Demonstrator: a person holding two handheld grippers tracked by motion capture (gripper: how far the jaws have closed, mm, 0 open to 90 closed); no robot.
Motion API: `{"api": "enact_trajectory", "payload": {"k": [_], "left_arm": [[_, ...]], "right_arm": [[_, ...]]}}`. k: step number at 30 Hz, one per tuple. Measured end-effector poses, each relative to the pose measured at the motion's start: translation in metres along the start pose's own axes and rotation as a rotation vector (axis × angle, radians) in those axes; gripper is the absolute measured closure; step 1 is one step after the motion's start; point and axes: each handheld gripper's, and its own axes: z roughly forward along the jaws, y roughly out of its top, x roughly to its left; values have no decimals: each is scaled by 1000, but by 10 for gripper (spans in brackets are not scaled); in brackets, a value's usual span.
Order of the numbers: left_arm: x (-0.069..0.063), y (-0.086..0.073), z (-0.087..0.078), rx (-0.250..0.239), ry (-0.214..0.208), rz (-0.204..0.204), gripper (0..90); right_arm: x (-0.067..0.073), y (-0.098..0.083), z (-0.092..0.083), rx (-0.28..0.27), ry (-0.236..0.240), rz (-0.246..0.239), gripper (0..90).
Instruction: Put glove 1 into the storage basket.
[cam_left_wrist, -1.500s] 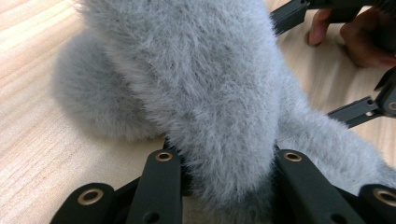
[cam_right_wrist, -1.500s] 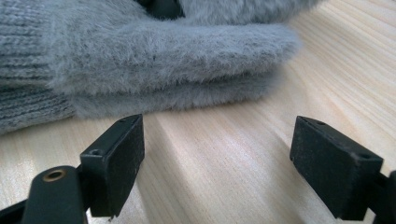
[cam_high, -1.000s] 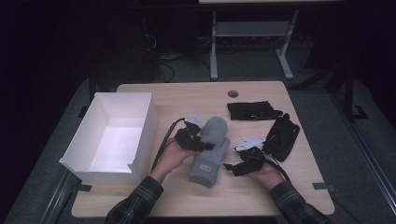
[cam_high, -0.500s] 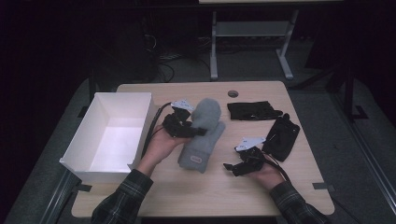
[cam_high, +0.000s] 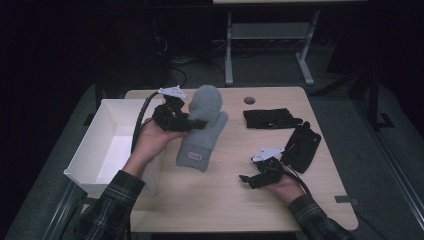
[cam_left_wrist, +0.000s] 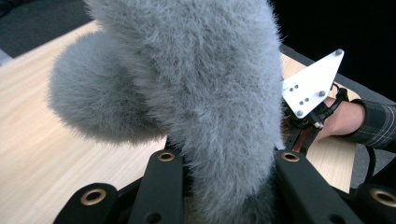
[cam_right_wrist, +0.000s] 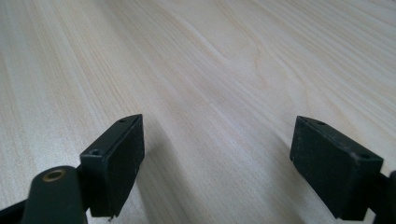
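Left gripper (cam_high: 192, 123) pinches a fuzzy grey mitten (cam_high: 202, 130) beside an empty white box (cam_high: 95, 150); right gripper (cam_right_wrist: 217, 158) rests spread on the table (cam_high: 225, 195).

Mitten (cam_high: 202, 127) right of box (cam_high: 107, 150)

Surface: light wooden table (cam_high: 215, 200) | Left edge: white open box (cam_high: 107, 145) | Far right: flat black glove (cam_high: 270, 118) | Right: second black glove (cam_high: 302, 146), near the first | Far centre: round grey grommet (cam_high: 249, 100)
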Motion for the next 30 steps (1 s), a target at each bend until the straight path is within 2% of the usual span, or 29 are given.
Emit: {"api": "enact_trajectory", "payload": {"k": [1, 2, 10, 17, 24, 25, 30], "left_arm": [[1, 3, -8, -8, 14, -5, 727], [1, 3, -8, -8, 14, -5, 727], [7, 13, -44, -37, 53, -2, 727], [17, 18, -77, -64, 95, -22, 727], [30, 14, -111, -92, 152, -43, 727], [34, 11, -121, -106, 166, -55, 727], [42, 2, -135, -108, 196, -76, 726]], "right_arm": [[0, 0, 0, 0, -1, 0, 177], [0, 0, 0, 0, -1, 0, 177], [0, 0, 0, -2, -2, -1, 177], [0, 0, 0, -1, -2, -1, 177], [0, 0, 0, -2, -3, -1, 177], [0, 0, 0, -2, -3, -1, 177], [0, 0, 0, -2, -4, 0, 177]]}}
